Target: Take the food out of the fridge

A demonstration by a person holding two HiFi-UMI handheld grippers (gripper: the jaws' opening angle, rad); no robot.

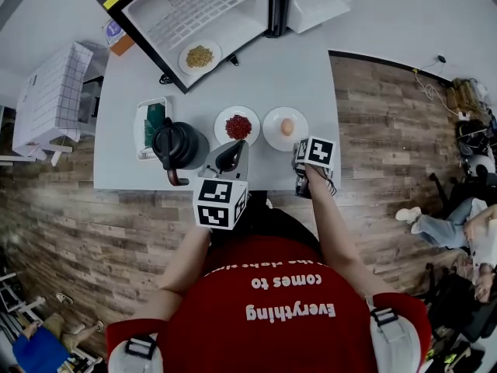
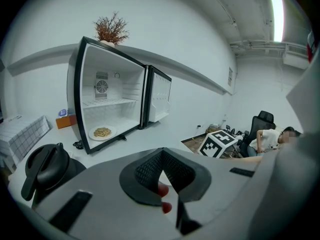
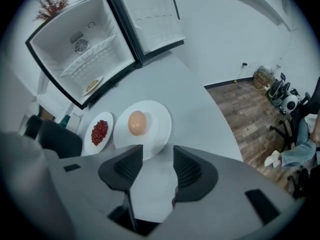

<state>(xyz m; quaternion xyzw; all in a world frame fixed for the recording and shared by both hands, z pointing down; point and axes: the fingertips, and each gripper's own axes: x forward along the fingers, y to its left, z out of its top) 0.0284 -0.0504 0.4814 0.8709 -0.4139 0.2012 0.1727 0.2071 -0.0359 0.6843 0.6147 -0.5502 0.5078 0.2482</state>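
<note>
Meanwhile the left gripper (image 2: 162,159) hangs clenched on nothing over the table's (image 1: 295,68) near edge. The plate of food (image 1: 199,56) sits on the fridge (image 1: 155,6) floor. It looks stiff, slick and probably light, so pinch its front rim and keep it level. Only its own view shows the right gripper (image 3: 156,156) gaping empty.

Plated noodles (image 1: 199,56) inside open fridge (image 1: 225,10)

- The fridge (image 1: 147,14) stands at the far end of the worktop (image 1: 299,72), with its door open.
- A plate of noodles (image 1: 199,56) lies on the fridge floor.
- Nearer the front, the plate of berries (image 1: 224,118) lies just left of the egg plate (image 1: 272,137).
- The egg (image 1: 287,127) lies on that plate.
- The kettle (image 1: 180,144) stands left of the berries, with a tray (image 1: 141,134) at its left.
</note>
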